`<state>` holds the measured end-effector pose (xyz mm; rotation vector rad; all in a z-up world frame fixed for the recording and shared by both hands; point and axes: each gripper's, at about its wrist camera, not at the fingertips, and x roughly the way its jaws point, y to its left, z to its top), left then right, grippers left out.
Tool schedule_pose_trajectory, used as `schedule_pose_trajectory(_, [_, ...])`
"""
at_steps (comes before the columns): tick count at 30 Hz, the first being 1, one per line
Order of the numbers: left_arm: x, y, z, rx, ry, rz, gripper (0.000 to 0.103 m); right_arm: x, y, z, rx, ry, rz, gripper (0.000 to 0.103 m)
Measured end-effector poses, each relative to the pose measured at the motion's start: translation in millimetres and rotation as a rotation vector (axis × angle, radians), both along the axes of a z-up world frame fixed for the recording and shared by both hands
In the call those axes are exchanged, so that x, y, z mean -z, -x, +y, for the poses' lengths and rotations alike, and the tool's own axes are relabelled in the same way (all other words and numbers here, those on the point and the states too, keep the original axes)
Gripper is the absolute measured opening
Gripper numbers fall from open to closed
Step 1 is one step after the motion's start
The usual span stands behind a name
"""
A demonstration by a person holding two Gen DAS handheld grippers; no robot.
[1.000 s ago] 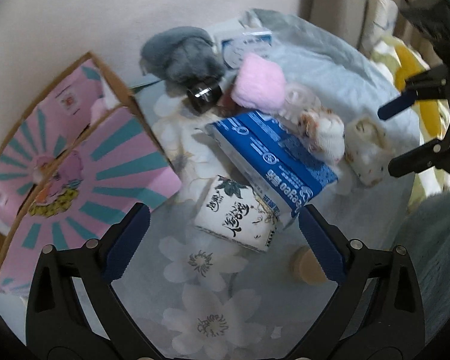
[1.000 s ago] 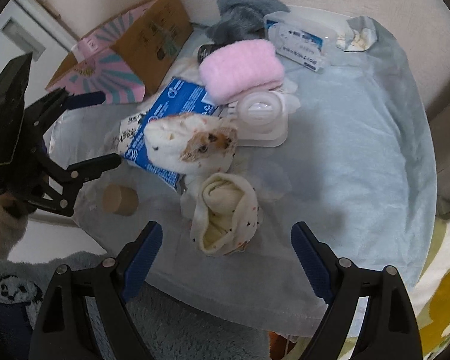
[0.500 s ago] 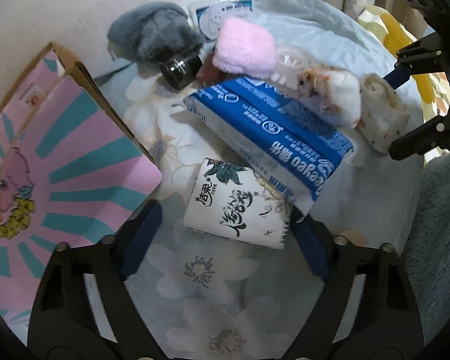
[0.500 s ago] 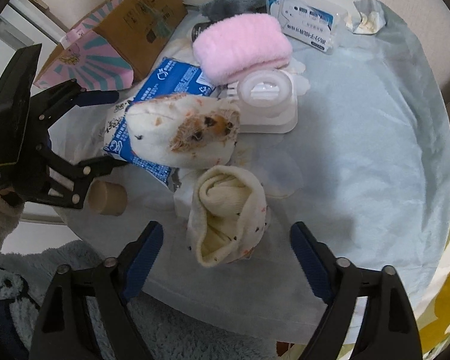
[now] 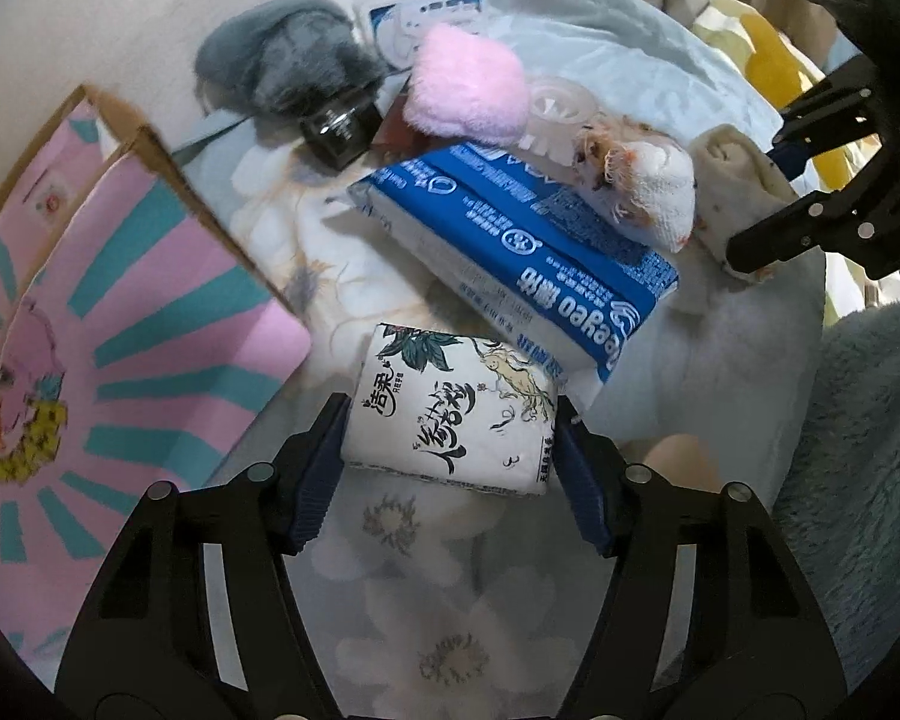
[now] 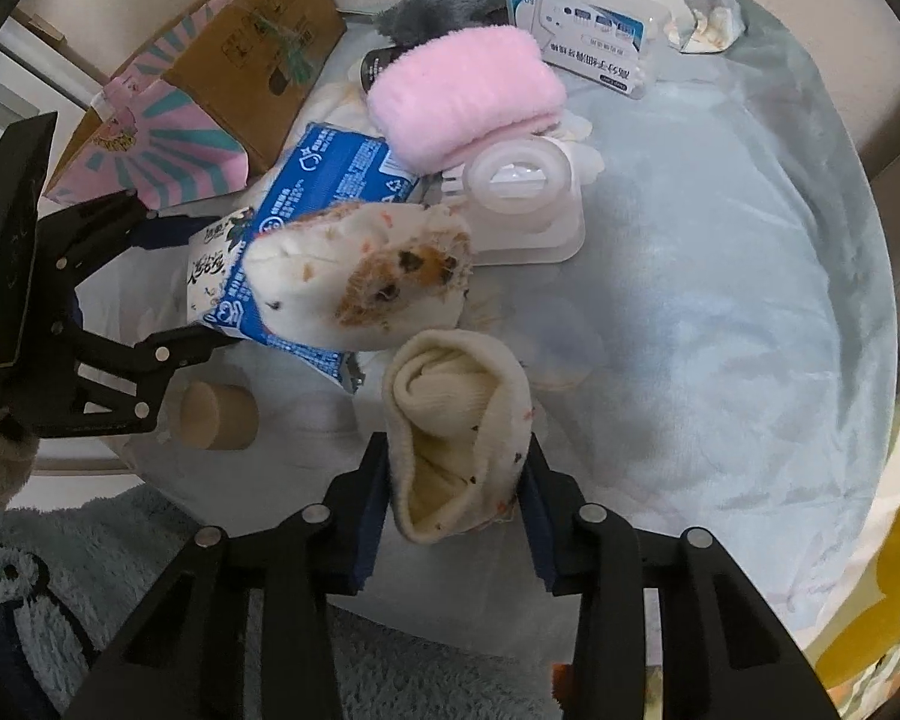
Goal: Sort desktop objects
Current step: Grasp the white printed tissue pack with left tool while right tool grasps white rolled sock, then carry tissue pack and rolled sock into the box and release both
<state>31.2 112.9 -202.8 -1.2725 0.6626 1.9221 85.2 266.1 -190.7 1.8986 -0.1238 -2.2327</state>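
My left gripper [image 5: 450, 456] is shut on a small white tissue pack with black script [image 5: 450, 420], which lies on the flowered cloth; its jaws press both sides. My right gripper [image 6: 456, 486] is shut on a rolled cream sock [image 6: 456, 420] at the table's near edge. A blue wet-wipe pack [image 5: 510, 246] lies just beyond the tissue pack, with a white and orange rolled sock [image 6: 360, 282] on top of it. The left gripper also shows in the right wrist view [image 6: 174, 276], and the right gripper in the left wrist view [image 5: 768, 204].
A pink and teal cardboard box [image 5: 120, 324] stands open at the left. Behind are a pink rolled sock [image 6: 468, 96], a grey fuzzy one [image 5: 282, 54], a black lens-like cylinder [image 5: 336, 126], a clear plastic dispenser [image 6: 522, 180], a white cotton-swab box [image 6: 588, 36] and a wooden cylinder [image 6: 216, 414].
Both grippers moved forward and closed: the left onto the white tissue pack, the right onto the cream sock. Both were open and clear of these items before.
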Motion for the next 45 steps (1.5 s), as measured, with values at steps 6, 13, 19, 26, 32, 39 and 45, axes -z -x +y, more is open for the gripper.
schedule_pose_trajectory(6, [-10.5,-9.2,-14.4,-0.04,-0.002,-0.004,0.062,-14.6,-3.6,-6.2,0.002,-0.016,0.015,0.037])
schedule_pose_trajectory(13, [-33.8,-14.3,-40.1,-0.143,-0.094,-0.014,0.062,-30.6,-7.2,-12.1,0.016,-0.012,0.041,0.037])
schedule_pose_trajectory(19, [-55.9,-15.7,-45.5,-0.161,-0.11,0.001,0.062,-36.4,-6.3,-14.0,0.04,-0.003,0.026,0.037])
schedule_pose_trajectory(26, [-88.3,-6.1,-66.3,-0.201,-0.104,0.012,0.062,-61.2,2.5,-23.2,-0.001,-0.033,0.011,0.037])
schedule_pose_trajectory(32, [-124.4,8.3,-86.2,-0.242,-0.117,0.054,0.062,-85.5,27.4,-17.8,-0.002,-0.024,0.074,0.037])
schedule_pose_trajectory(39, [-156.3,46.4,-110.9,-0.307,-0.116,0.088,0.062,-119.1,73.7,-64.0,-0.114,-0.069,0.188,0.037])
schedule_pose_trajectory(45, [-173.0,87.2,-143.1,-0.423,-0.075,0.091,0.062,-141.6,119.5,-100.9,-0.183,-0.051,0.228,0.037])
